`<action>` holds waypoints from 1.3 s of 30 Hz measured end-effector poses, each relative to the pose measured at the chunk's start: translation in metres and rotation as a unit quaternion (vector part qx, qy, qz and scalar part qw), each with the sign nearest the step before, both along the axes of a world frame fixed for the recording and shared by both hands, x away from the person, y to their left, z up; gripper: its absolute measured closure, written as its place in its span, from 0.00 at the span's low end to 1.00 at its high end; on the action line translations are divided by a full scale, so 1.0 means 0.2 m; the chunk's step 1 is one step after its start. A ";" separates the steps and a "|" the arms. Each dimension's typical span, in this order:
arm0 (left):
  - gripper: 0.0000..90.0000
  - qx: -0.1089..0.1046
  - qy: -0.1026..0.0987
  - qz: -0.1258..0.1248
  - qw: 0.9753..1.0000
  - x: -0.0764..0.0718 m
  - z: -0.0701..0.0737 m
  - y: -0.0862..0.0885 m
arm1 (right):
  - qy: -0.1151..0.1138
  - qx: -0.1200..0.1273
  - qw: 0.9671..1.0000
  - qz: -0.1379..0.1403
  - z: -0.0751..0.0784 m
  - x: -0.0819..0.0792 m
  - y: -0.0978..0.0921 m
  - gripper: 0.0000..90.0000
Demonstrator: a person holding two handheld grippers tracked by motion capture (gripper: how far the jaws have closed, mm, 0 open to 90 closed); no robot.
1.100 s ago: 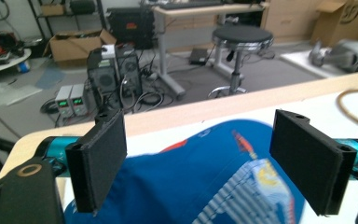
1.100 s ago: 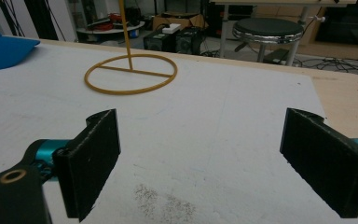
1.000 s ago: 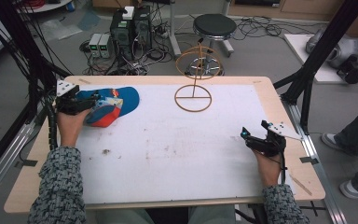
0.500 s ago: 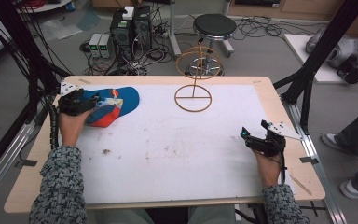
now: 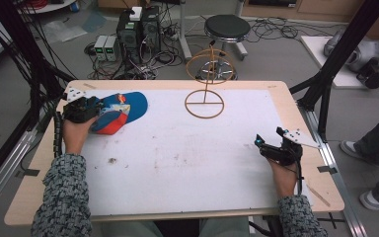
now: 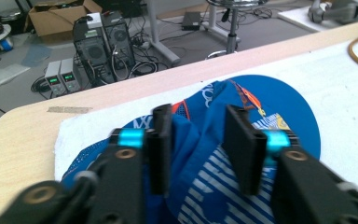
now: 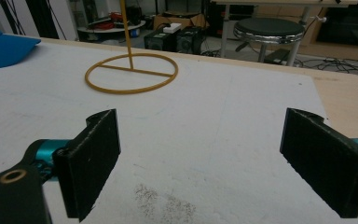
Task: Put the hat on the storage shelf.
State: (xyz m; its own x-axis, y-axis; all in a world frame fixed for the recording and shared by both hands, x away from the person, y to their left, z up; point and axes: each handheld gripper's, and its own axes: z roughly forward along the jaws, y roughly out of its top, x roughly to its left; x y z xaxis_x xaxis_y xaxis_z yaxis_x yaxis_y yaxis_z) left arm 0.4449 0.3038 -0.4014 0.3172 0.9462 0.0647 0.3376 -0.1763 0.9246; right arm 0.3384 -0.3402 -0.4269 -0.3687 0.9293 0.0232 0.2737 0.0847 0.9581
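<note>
Cap: one blue cap point(image 5: 121, 111) with orange and white panels lies at the table's far left, brim pointing toward the stand; in the left gripper view point(image 6: 242, 140) its crown sits between the jaws and its round brim stretches beyond them.
Left gripper: the left gripper point(image 5: 81, 109) rests at the cap's rear edge. Its jaws are part-way apart, with a fold of blue fabric rising between them; the left jaw touches the cloth, and whether the right one does cannot be told.
Right gripper: the right gripper point(image 5: 276, 148) lies on the table near the right edge, well apart from the cap. In its own view point(image 7: 200, 163) the jaws are spread wide over bare white surface, holding nothing.
Stand: one yellow wire stand point(image 5: 205, 96) sits at the far middle of the table, a flat ring base with an upright post and a second ring on top; it is apart from both grippers.
Table: one table point(image 5: 177, 197), a white mat on a wooden top, with small dark specks on the mat.
Count: two grippers, one cap, one stand.
Writing: white lettering shows on the cap's crown in the left gripper view, too blurred and folded to read.
Background: one stool point(image 5: 227, 27) and computer boxes point(image 5: 138, 29) stand on the floor beyond the table.
</note>
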 end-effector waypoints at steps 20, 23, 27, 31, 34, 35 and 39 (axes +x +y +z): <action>0.97 -0.004 -0.026 -0.060 0.998 -0.02 0.15 -0.08 | 0.001 0.001 1.000 0.000 0.00 0.00 0.00 0.13; 0.98 -0.006 -0.037 -0.068 0.997 -0.02 0.21 -0.10 | 0.001 0.001 1.000 0.000 0.00 0.00 0.00 0.13; 0.98 -0.010 -0.055 -0.082 0.995 -0.03 0.31 -0.13 | -0.002 -0.001 1.000 0.000 0.00 0.00 0.00 0.13; 0.98 -0.016 -0.068 -0.087 0.994 -0.03 0.39 -0.14 | -0.001 0.001 1.000 0.000 0.00 0.00 0.00 0.13; 0.98 -0.021 -0.075 -0.090 0.993 -0.03 0.43 -0.15 | -0.001 0.002 1.000 0.000 0.00 0.00 0.00 0.13; 0.98 -0.024 -0.080 -0.091 0.992 -0.03 0.45 -0.15 | 0.000 0.002 1.000 0.000 0.00 0.00 0.00 0.13; 0.98 -0.027 -0.091 -0.096 0.991 -0.02 0.52 -0.18 | 0.000 0.003 1.000 0.001 0.00 0.00 0.00 0.13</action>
State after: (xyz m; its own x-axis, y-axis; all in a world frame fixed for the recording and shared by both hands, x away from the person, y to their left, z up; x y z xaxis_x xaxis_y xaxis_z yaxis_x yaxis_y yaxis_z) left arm 0.4406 0.2686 -0.2964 0.4798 0.8730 0.0881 0.1289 -0.1695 0.9771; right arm 0.3391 -0.3411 -0.4272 -0.3698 0.9287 0.0279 0.2733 0.0800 0.9586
